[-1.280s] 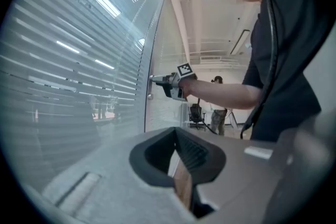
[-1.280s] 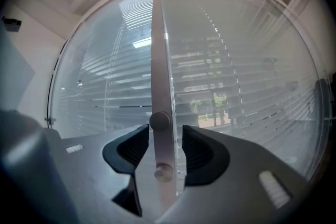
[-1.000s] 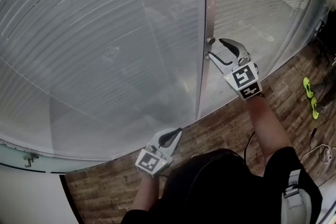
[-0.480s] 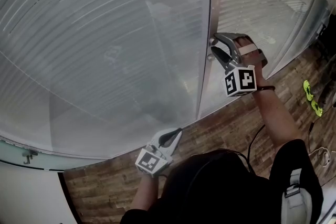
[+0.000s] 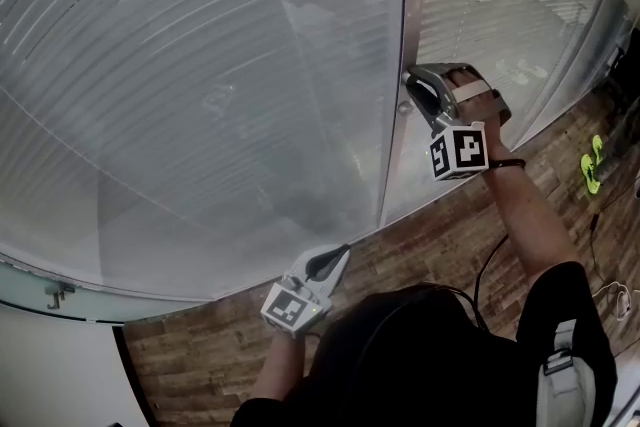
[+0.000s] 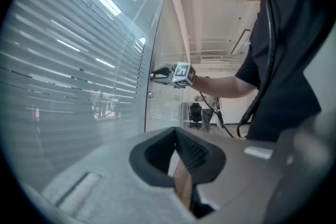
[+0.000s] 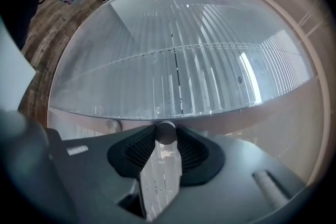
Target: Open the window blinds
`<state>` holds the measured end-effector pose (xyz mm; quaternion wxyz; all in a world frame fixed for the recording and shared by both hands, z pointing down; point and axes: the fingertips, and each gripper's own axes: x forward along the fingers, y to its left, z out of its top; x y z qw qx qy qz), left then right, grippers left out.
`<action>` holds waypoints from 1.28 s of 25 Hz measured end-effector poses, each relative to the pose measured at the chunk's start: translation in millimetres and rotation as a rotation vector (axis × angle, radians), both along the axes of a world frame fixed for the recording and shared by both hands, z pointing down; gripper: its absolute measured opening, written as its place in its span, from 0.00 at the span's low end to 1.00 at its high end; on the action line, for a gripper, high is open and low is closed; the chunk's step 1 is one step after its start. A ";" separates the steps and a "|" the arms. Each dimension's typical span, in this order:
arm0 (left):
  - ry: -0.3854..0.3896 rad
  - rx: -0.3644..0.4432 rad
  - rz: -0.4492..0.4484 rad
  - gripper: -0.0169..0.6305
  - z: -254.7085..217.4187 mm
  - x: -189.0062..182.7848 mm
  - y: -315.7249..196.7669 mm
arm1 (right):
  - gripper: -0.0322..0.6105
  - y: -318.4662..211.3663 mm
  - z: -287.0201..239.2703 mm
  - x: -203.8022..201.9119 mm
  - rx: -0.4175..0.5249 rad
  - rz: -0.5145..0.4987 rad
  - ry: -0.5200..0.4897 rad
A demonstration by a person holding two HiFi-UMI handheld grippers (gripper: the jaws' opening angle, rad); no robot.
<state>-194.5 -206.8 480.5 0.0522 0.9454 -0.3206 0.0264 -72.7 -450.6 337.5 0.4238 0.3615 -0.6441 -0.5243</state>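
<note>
Grip on the knob (image 7: 167, 132) is what the coming move depends on. The right gripper (image 5: 412, 80) has just been closing, and its ribbed pads now press on that small round knob from both sides, near their tips. The knob sits on the upright frame post (image 5: 393, 25) that divides the two glass panes. It sticks out of the post towards the person, roughly level. The right gripper points straight at the post, so its pointing line and the knob's long axis are nearly the same line. On that reading, turning the knob should need a roll of the wrist about this line, not a push or a pull. The gripper would have to stay square to the post, or the pads may slide off the small round head.

The blinds (image 5: 200, 65) hang behind the glass on both sides of the post, with their slats running across. The slats look fairly flat to the glass, so the opening is probably not yet done. Another small knob (image 5: 403, 108) sits on the post just below the held one, clear of the pads.

The left gripper (image 5: 338, 255) hangs low, well down and to the left of the post. Its jaws are together with nothing between them. The right hand is clearly the nearer one to the knob.
</note>
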 end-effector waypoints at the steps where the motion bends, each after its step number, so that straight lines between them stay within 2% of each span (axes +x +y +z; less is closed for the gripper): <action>1: 0.000 -0.002 0.000 0.03 0.0 0.4 0.2 | 0.24 -0.1 -0.4 0.2 0.000 0.001 0.000; 8: 0.001 -0.006 -0.003 0.03 0.0 -0.3 2.4 | 0.24 -0.4 -1.0 0.7 0.001 0.020 -0.004; 14: 0.001 0.000 -0.011 0.03 0.6 -2.6 4.1 | 0.24 -1.0 -3.5 0.6 -0.004 0.036 -0.046; 19: 0.002 -0.005 -0.018 0.03 1.3 -4.0 6.7 | 0.24 -0.4 -4.1 2.1 -0.059 0.046 -0.137; 25: 0.002 -0.008 -0.023 0.03 2.1 -8.0 8.4 | 0.24 -0.7 -8.6 3.3 -0.174 0.066 -0.362; 32: -0.004 -0.008 -0.004 0.03 2.5 -5.2 8.0 | 0.24 -1.7 -13.0 5.1 -0.251 0.084 -0.546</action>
